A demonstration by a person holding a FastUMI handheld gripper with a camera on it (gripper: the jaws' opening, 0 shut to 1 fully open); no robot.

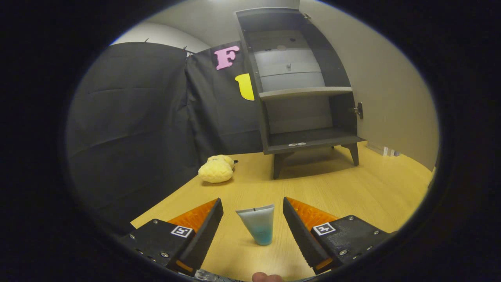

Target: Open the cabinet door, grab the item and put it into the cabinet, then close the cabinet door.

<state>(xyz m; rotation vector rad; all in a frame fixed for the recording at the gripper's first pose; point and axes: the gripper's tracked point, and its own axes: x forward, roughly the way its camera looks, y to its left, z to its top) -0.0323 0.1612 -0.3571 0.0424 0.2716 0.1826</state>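
Observation:
A small tube (258, 225), pale at its crimped top and teal toward its cap, stands upright on the wooden table between my fingers. My gripper (253, 207) is open around it, with a gap on each side and neither finger touching. Beyond the fingers, at the far end of the table, stands a dark cabinet (303, 84) on short legs. Its door (344, 78) is swung open to the right, with a handle (358, 110) on its edge. One shelf (305, 92) divides the inside, and both compartments look bare.
A yellow plush toy (216, 169) lies on the table (352, 188) to the left of the cabinet, near the black cloth wall. A small white object (385, 150) sits by the wall at the cabinet's right. A fingertip (266, 277) shows below the tube.

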